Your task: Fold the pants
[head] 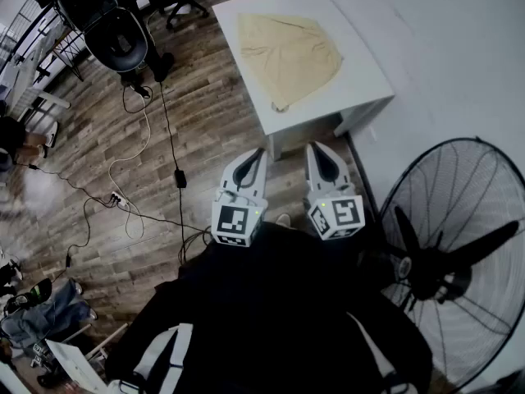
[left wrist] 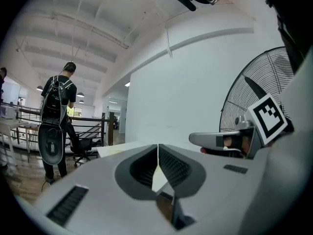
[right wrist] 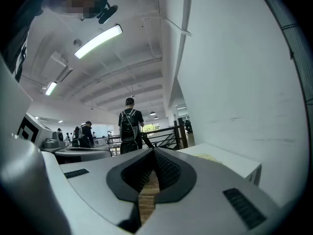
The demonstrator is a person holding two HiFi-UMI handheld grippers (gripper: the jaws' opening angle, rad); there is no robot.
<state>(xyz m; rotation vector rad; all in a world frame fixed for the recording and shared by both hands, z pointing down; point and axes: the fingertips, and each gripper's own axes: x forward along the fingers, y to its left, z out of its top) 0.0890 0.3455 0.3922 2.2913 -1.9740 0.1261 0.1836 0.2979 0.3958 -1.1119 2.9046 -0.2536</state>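
Observation:
Beige pants (head: 287,56) lie crumpled on a small white table (head: 361,76) ahead of me in the head view. My left gripper (head: 256,156) and my right gripper (head: 321,151) hang side by side near my body, short of the table's near edge. Both sets of jaws are shut with nothing between them. Seen from the left gripper (left wrist: 158,151), the table (left wrist: 117,149) is a thin white edge. Over the right gripper (right wrist: 154,153), the table (right wrist: 230,163) shows at the right with a sliver of the pants (right wrist: 208,156).
A large black floor fan (head: 455,261) stands close at my right, beside the white wall (head: 459,64). Cables (head: 131,179) trail over the wooden floor at the left. Office chairs (head: 115,31) stand at the far left. A person with a backpack (right wrist: 129,126) stands further off.

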